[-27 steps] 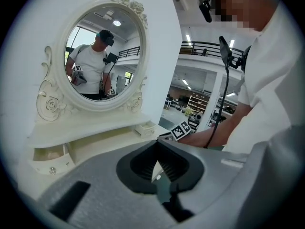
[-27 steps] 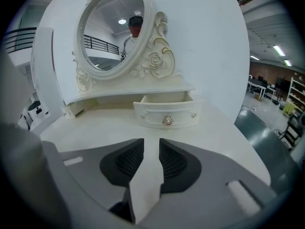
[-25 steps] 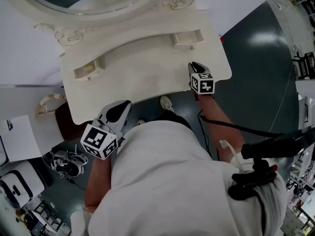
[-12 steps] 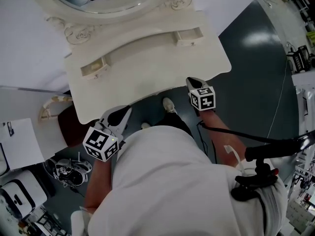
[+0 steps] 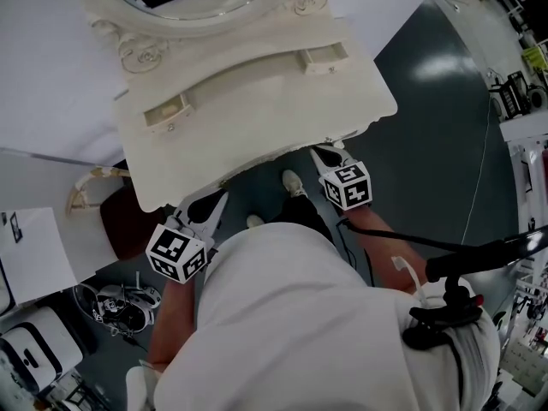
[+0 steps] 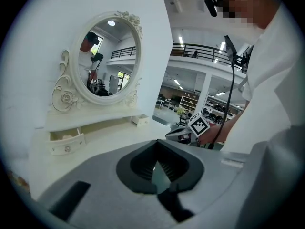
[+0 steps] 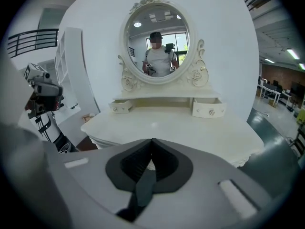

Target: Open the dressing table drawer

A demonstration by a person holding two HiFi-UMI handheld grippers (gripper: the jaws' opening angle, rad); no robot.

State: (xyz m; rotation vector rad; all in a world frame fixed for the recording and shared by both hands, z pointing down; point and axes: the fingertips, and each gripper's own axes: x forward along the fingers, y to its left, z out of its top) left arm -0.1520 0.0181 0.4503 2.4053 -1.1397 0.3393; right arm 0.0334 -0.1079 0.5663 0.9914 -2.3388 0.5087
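The cream dressing table (image 5: 257, 118) stands in front of me under its oval mirror (image 7: 158, 44). On its top, the small left drawer (image 5: 167, 112) and the small right drawer (image 5: 324, 58) both stand pulled out. My left gripper (image 5: 219, 197) hangs just off the table's front edge on the left side, shut and holding nothing. My right gripper (image 5: 321, 151) sits at the front edge on the right side, also shut and holding nothing. Both drawers show in the left gripper view (image 6: 66, 143) (image 6: 140, 120) and in the right gripper view (image 7: 120, 106) (image 7: 208, 109), well beyond the jaws.
A brown stool (image 5: 128, 221) stands under the table's left end. A white sheet (image 5: 30, 255) and dark equipment (image 5: 111, 302) lie on the floor at the left. My shoes (image 5: 291, 181) are by the table front, and dark floor (image 5: 437, 118) spreads to the right.
Both grippers have drawn back from the table toward me. The right one left the tabletop and now sits at the front edge. Both drawers stay pulled out.
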